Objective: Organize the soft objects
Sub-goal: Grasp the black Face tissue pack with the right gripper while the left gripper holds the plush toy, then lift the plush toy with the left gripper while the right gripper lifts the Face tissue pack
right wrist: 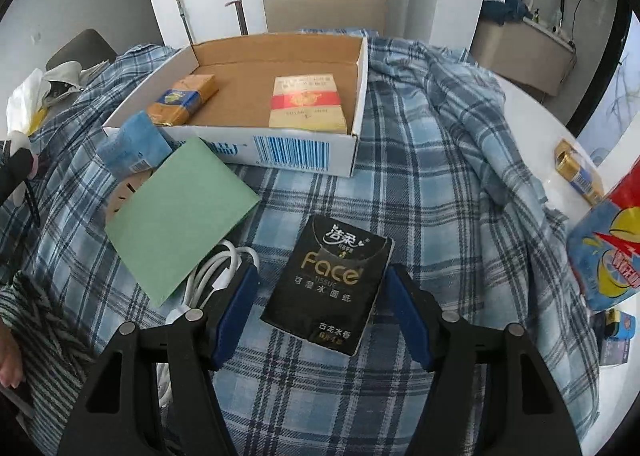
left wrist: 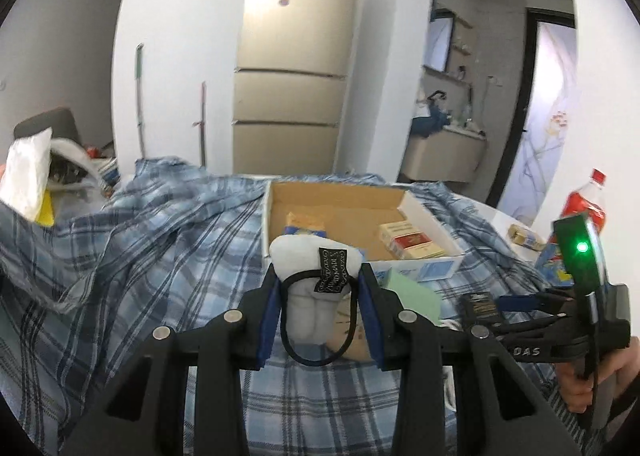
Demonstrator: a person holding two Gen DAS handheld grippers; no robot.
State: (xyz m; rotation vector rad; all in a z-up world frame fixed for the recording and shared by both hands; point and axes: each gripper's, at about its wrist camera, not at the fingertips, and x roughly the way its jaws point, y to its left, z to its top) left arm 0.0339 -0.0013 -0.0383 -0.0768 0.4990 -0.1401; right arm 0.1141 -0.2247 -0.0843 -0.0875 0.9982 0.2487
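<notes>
The left gripper (left wrist: 320,296) has its jaws clamped on a white plush toy (left wrist: 310,276), which sits between the 2 blue pads, its head sticking out past the tips, a black elastic loop (left wrist: 316,336) hanging around it. The right gripper (right wrist: 324,312) hovers with its jaws apart on either side of a black tissue pack (right wrist: 336,284) lying flat on the plaid cloth (right wrist: 420,184) over the desk; whether the pads touch it is unclear. The cardboard box (right wrist: 304,152) lies beyond.
</notes>
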